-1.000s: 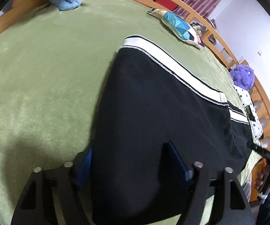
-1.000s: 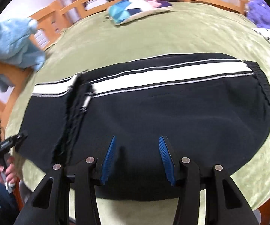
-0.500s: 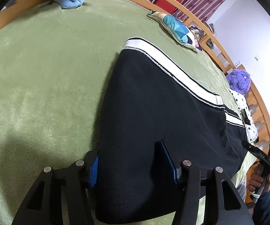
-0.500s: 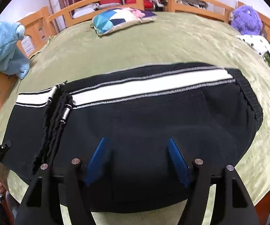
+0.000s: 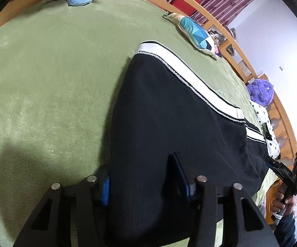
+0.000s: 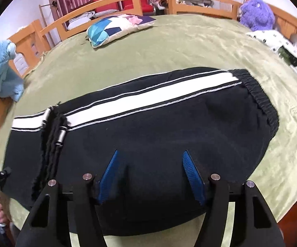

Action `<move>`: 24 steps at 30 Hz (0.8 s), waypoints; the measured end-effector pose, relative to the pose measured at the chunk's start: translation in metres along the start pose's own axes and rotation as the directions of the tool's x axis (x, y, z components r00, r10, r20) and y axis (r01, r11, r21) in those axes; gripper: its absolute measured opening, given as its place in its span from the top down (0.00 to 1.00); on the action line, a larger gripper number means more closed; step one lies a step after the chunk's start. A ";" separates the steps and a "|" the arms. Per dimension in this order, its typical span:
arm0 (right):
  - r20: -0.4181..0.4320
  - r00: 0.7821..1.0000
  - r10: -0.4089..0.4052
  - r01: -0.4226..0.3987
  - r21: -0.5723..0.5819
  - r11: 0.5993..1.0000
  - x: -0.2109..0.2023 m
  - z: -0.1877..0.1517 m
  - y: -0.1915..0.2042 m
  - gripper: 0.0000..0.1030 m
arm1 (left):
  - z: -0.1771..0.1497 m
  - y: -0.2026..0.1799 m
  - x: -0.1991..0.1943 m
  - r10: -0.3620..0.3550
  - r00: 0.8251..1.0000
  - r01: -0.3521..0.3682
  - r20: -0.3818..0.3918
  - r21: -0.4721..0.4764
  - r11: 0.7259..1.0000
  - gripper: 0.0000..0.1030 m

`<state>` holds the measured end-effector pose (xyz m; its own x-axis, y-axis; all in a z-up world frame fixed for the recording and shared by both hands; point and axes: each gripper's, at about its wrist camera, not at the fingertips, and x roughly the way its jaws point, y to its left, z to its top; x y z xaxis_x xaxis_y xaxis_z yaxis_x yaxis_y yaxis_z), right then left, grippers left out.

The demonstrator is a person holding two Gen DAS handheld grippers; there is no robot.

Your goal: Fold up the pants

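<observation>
Lying flat on the green bedspread [image 6: 189,47], the black pants [image 6: 158,127] are being stretched with their long axis across both grippers, along the near bed edge, the white stripe on the far side. The left gripper [image 5: 146,177] is being held with jaws spread, astride the pants' left end, one finger off the cloth's edge. The right gripper [image 6: 150,173] is being held likewise unclenched over the near hem, nearer the waistband [image 6: 261,103].
</observation>
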<state>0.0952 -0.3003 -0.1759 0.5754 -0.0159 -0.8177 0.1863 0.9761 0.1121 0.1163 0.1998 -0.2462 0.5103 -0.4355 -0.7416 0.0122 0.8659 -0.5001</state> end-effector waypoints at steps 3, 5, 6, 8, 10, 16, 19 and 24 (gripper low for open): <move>-0.018 0.999 0.036 -0.036 0.009 0.999 -0.001 0.002 0.000 0.38 | -0.001 0.005 0.001 -0.015 1.000 0.015 0.006 -0.028 0.999 0.52; -0.019 0.999 0.045 -0.044 0.005 0.999 -0.002 0.002 0.002 0.38 | -0.001 0.006 0.002 -0.018 1.000 0.018 0.010 -0.034 0.999 0.50; -0.022 0.998 0.051 -0.051 0.004 0.999 -0.002 0.002 0.003 0.38 | -0.001 0.004 0.002 -0.011 1.000 0.011 0.011 -0.030 0.999 0.50; -0.034 0.996 0.077 -0.076 0.008 0.997 -0.002 0.003 0.004 0.38 | -0.001 0.001 0.003 0.004 1.000 -0.004 0.013 -0.026 1.000 0.50; -0.032 0.996 0.085 -0.085 0.010 0.996 -0.004 0.002 0.005 0.38 | -0.001 0.000 0.002 0.007 1.000 -0.007 0.018 -0.026 1.000 0.59; -0.023 0.995 0.096 -0.095 0.044 0.995 -0.010 0.000 -0.001 0.38 | 0.004 0.002 -0.011 -0.020 0.999 0.021 0.030 -0.065 0.998 0.83; -0.013 0.995 0.101 -0.100 0.058 0.993 -0.015 0.000 -0.007 0.38 | 0.011 -0.014 -0.020 0.035 0.999 -0.034 0.032 -0.039 0.999 0.85; 0.011 0.996 0.094 -0.094 0.065 0.993 -0.031 -0.001 -0.028 0.38 | 0.023 -0.060 -0.043 0.145 0.988 -0.147 0.059 0.044 0.988 0.85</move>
<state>0.0710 -0.3268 -0.1543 0.5987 0.0732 -0.7976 0.1829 0.9570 0.2251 0.1133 0.1724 -0.1744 0.5564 -0.2905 -0.7785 -0.0249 0.9306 -0.3651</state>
